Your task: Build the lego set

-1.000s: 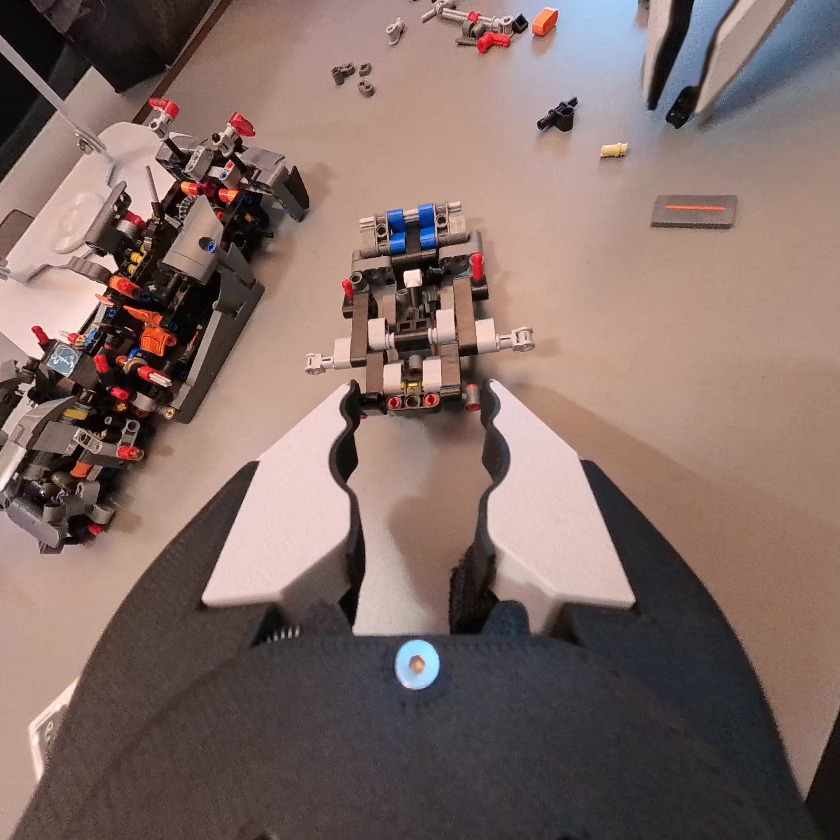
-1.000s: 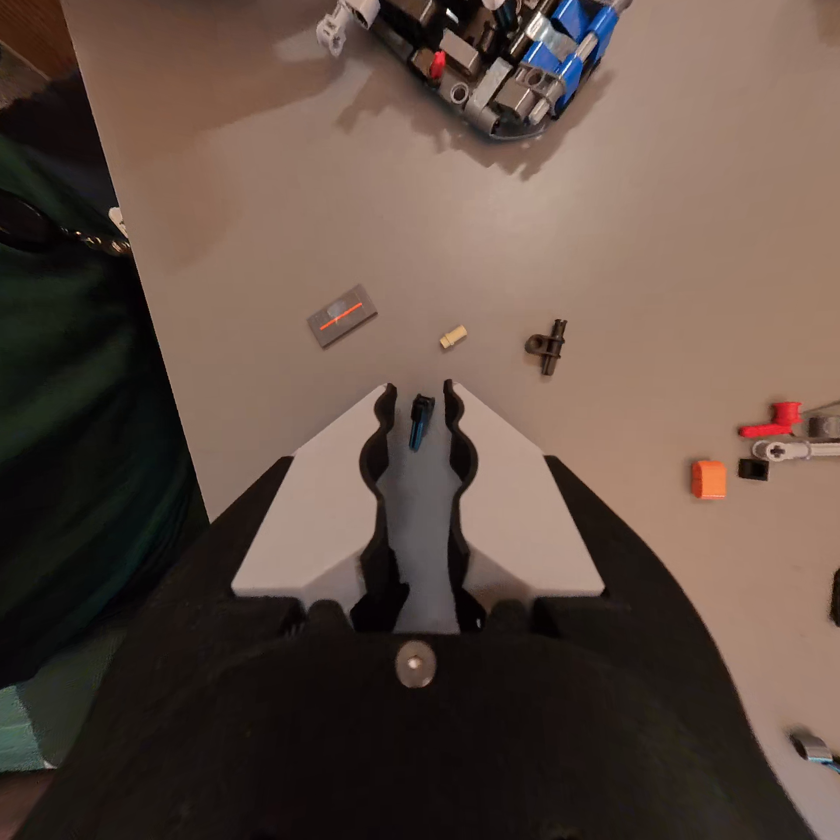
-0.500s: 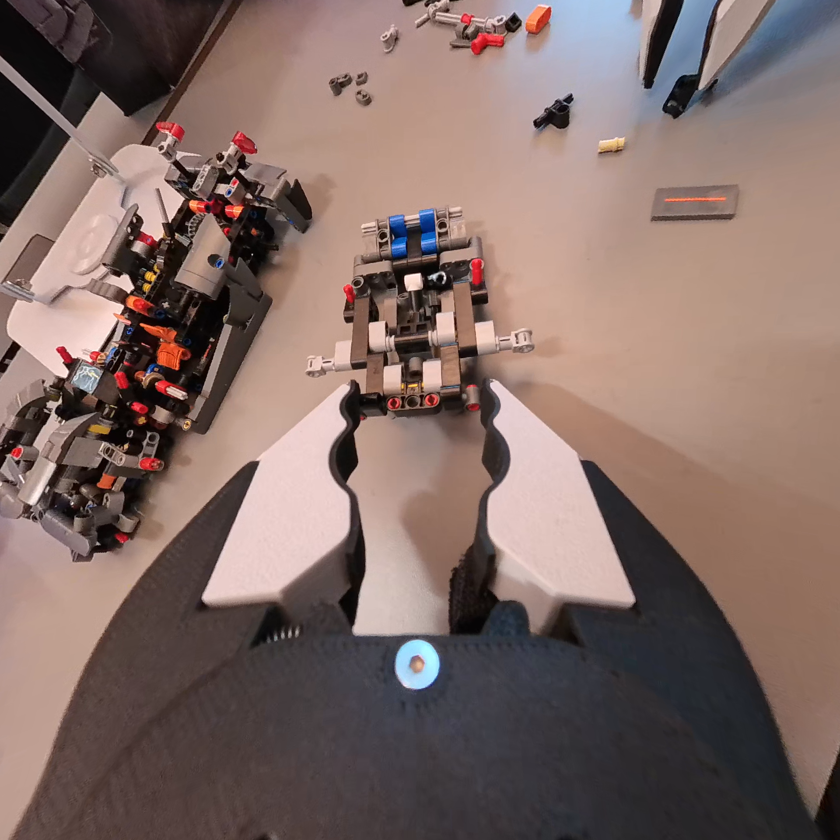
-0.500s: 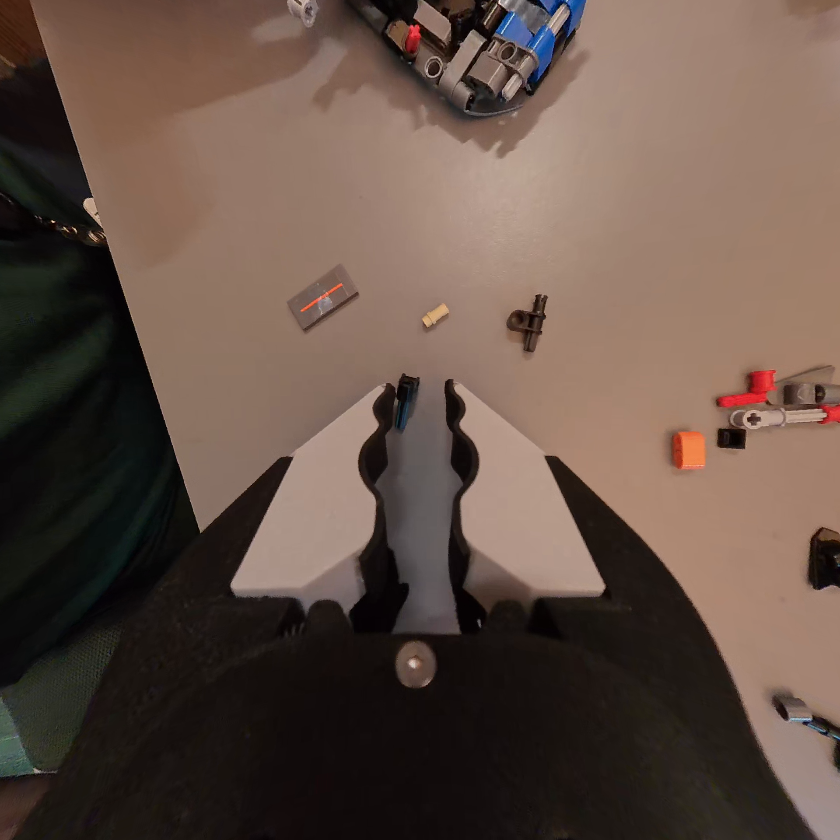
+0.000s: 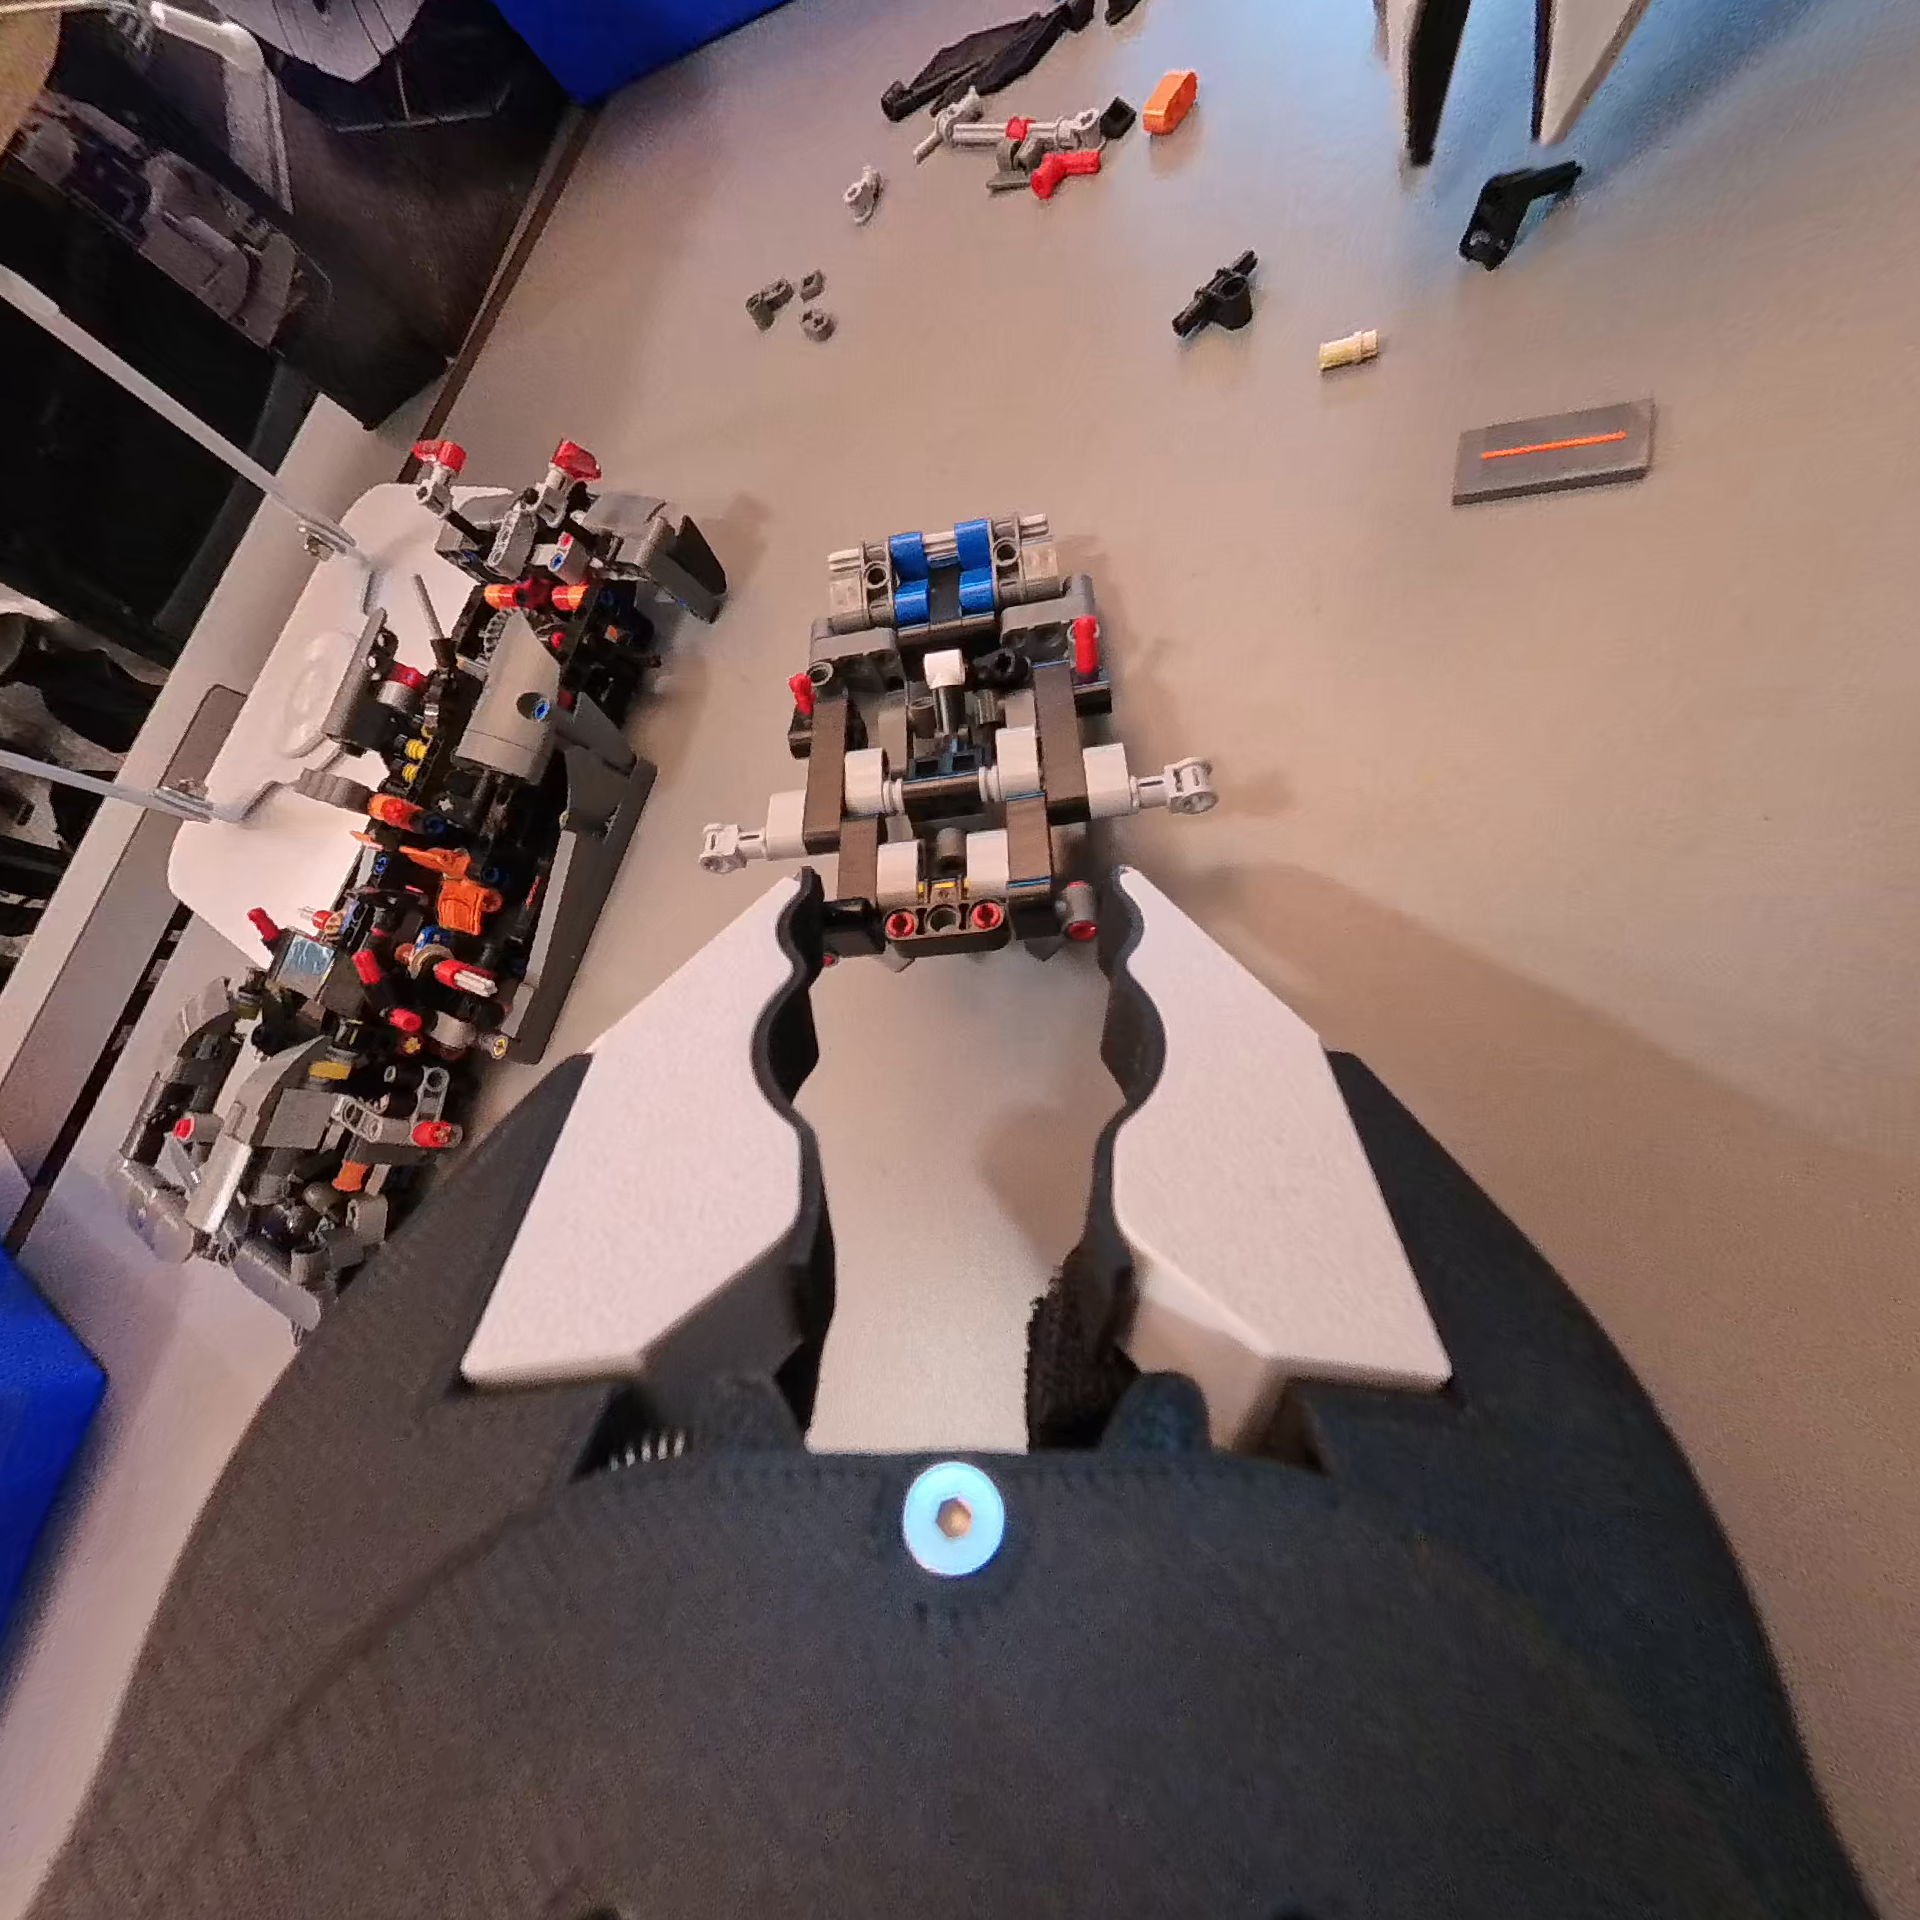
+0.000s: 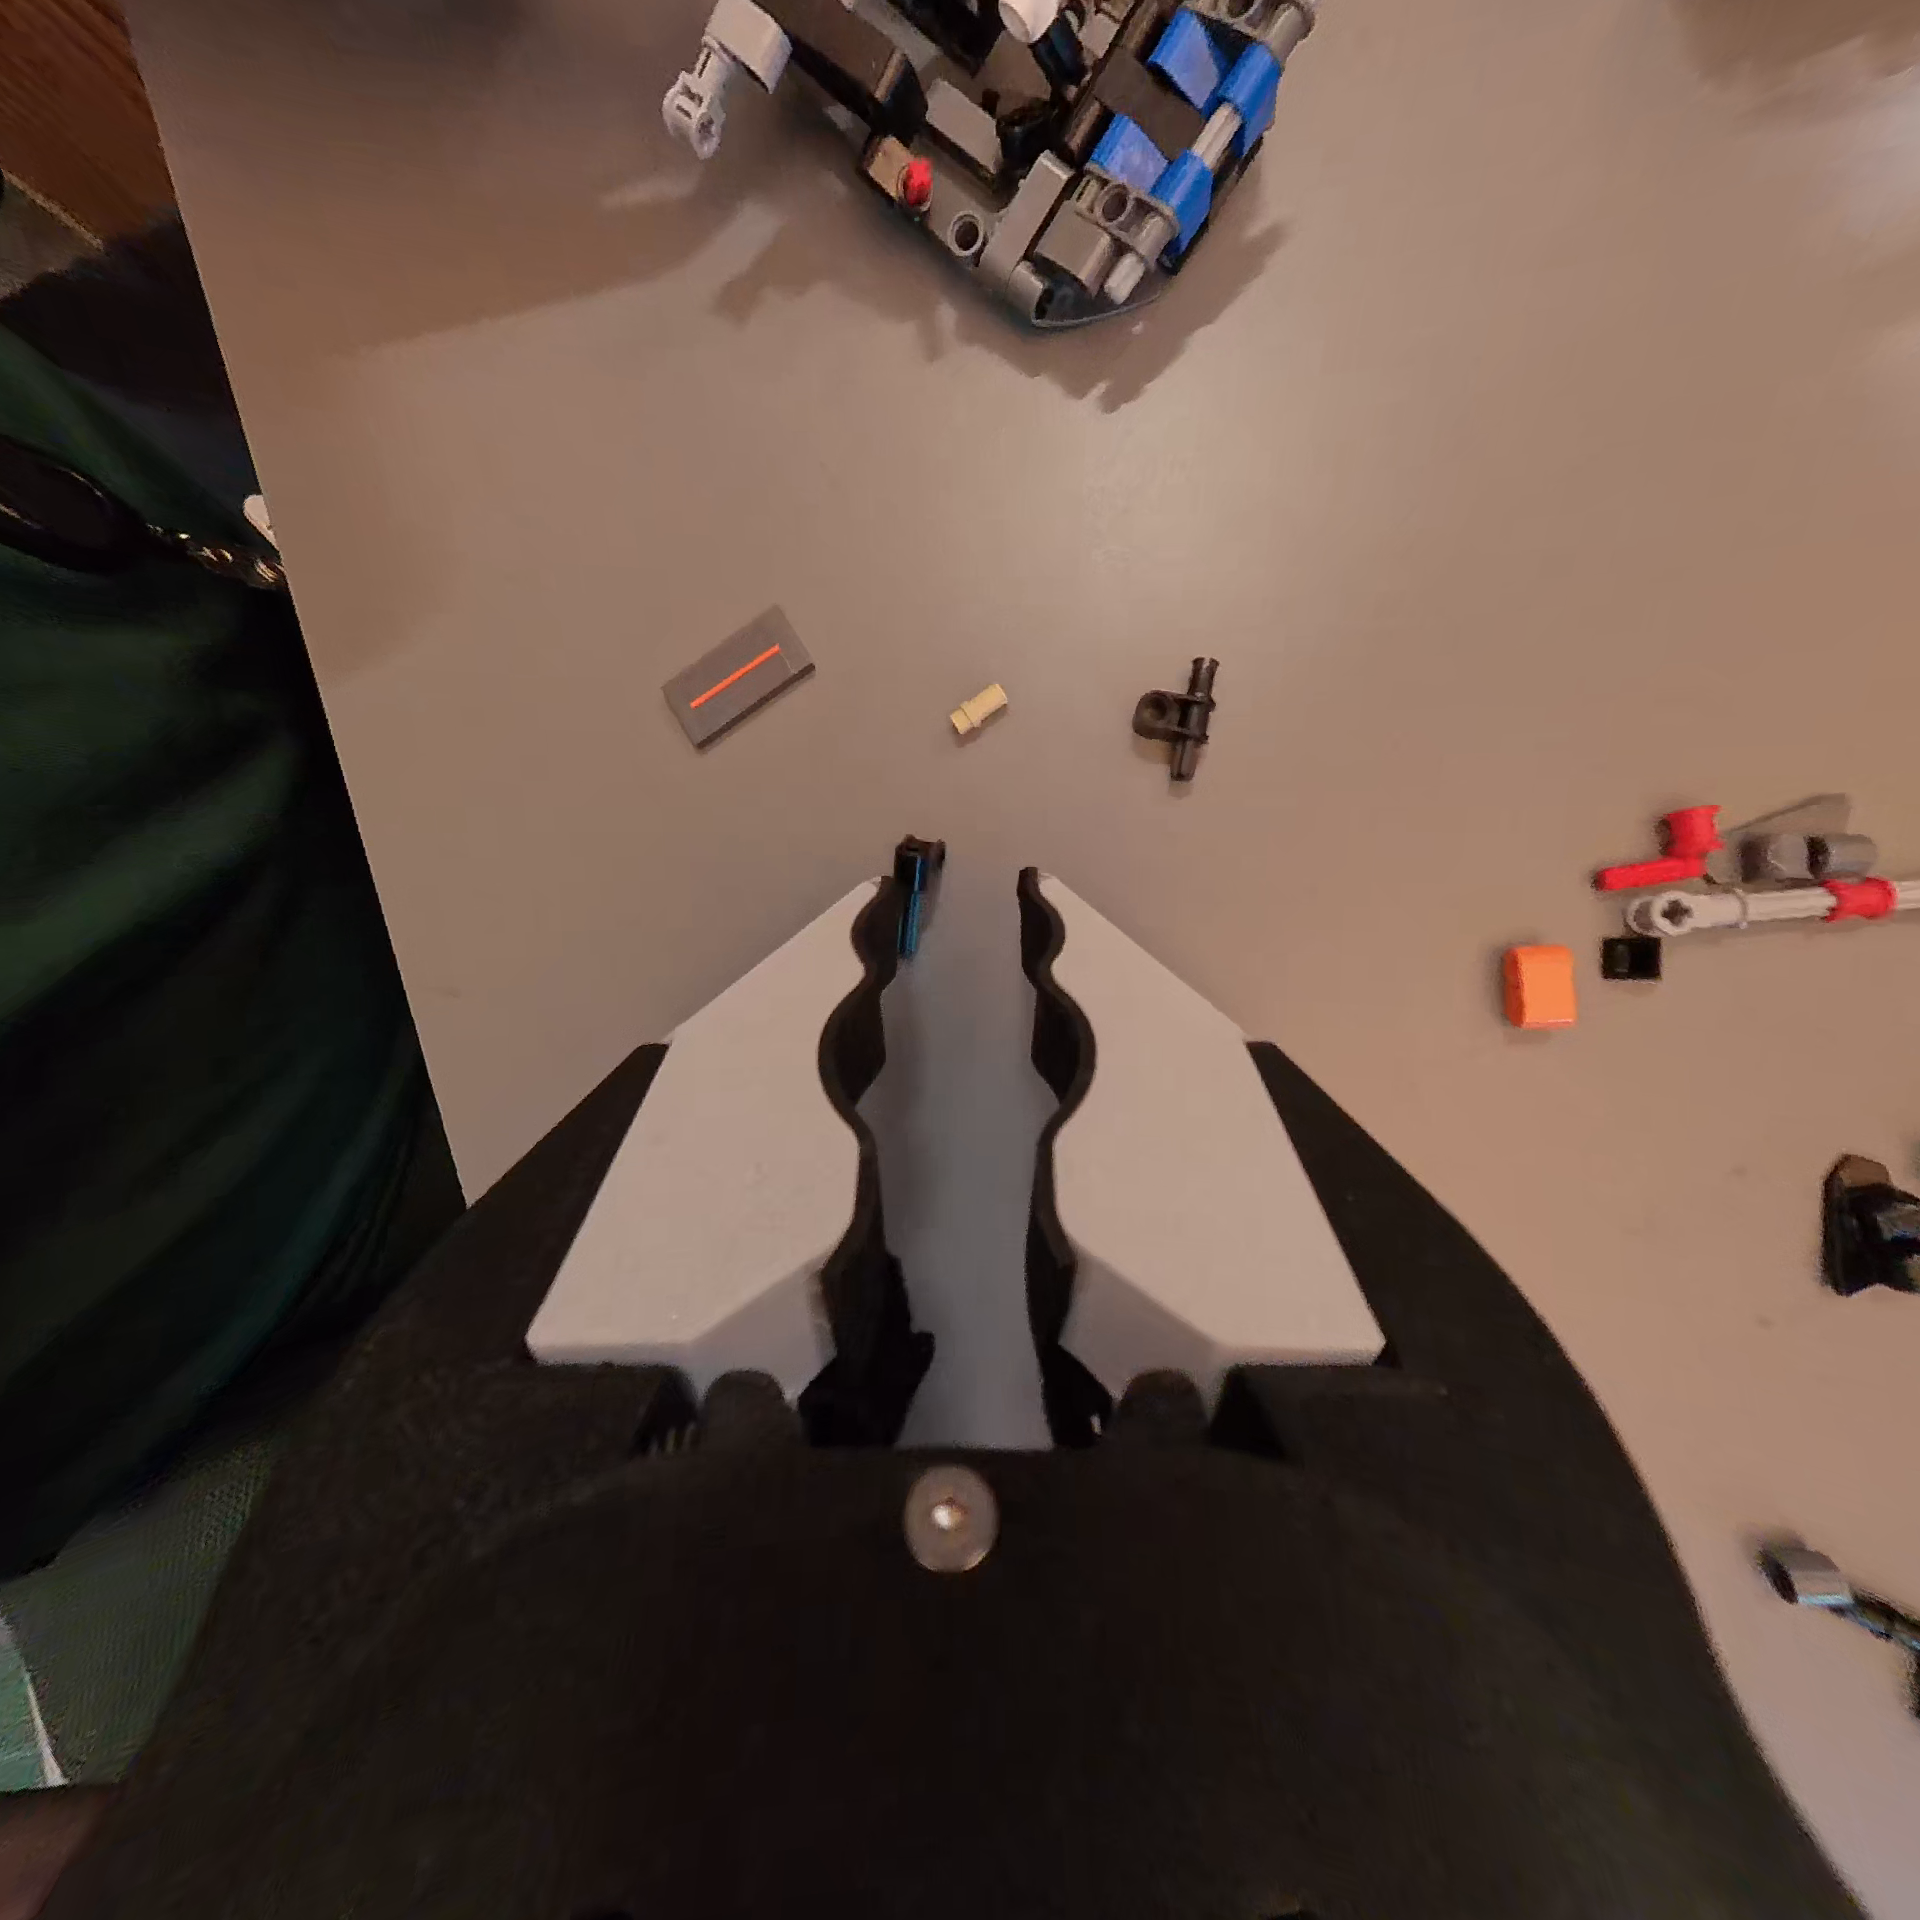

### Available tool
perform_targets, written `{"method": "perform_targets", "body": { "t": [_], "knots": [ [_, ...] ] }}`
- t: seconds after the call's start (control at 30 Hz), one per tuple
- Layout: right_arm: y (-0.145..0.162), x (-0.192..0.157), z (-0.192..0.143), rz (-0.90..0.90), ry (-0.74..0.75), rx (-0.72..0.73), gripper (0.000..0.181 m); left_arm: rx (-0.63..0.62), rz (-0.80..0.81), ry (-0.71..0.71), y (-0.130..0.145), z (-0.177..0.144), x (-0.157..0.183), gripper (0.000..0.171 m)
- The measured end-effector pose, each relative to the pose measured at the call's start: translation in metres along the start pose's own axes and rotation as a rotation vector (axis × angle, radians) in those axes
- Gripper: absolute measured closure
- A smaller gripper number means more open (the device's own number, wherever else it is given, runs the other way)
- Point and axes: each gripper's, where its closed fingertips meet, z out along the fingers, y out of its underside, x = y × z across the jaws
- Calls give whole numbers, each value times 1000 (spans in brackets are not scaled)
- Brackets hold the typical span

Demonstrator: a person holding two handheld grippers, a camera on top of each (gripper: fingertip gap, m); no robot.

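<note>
The small chassis assembly point(image 5: 951, 769), grey and black with blue pieces at its far end, is sitting on the grey tabletop point(image 5: 1455, 831) toward its middle. The left gripper point(image 5: 961, 904) is bracketing the near end of this assembly, its jaws standing wide with a tip on each side; whether the tips are pressing on it cannot be told. To the side, nearer the tabletop's edge, a larger dense build point(image 5: 416, 831) with red and orange pins is lying partly on a white plate point(image 5: 301, 665).

The right gripper point(image 6: 966, 883) is hovering near another edge of the tabletop, jaws parted narrowly. A small black and blue pin point(image 6: 914, 894) is lying against the inner face of one fingertip, the other fingertip apart from it. Just beyond are lying a dark grey tile with an orange line point(image 6: 738, 677), a tan pin point(image 6: 978, 710) and a black connector point(image 6: 1179, 717). Farther out, an orange piece point(image 6: 1539, 985) and red and grey axle parts point(image 6: 1766, 883) are lying scattered.
</note>
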Motion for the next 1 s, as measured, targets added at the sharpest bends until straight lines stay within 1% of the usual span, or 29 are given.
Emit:
{"method": "perform_targets", "body": {
  "t": [0.13,0.27,0.4,0.47,0.53,0.67,0.73,0.77,0.9,1.0],
  "knots": [
    [5,7,-12,-2,9,-1,163,-8,6,7,1,1,1,120],
    [14,7,-17,-34,13,-65,168,-11,8,12,1,2,2,120],
    [13,-3,-4,-70,-23,-96,169,-5,7,15,-1,4,4,120],
    [12,-6,4,-82,-30,-105,163,-4,11,14,-2,4,4,120],
    [7,-7,9,-78,-32,-95,161,-2,15,12,-3,4,4,120],
    [2,-8,16,-73,-45,-83,165,2,27,9,-4,3,4,120],
    [0,-8,19,-72,-46,-78,174,7,36,5,-5,2,5,120],
    [-1,-7,20,-71,-46,-76,176,10,41,5,-5,2,5,120],
    [-2,-8,20,-69,-55,-67,176,18,44,7,-6,2,6,120],
    [-8,-9,18,-67,-68,-30,176,21,43,7,-5,3,7,120]
  ]
}}
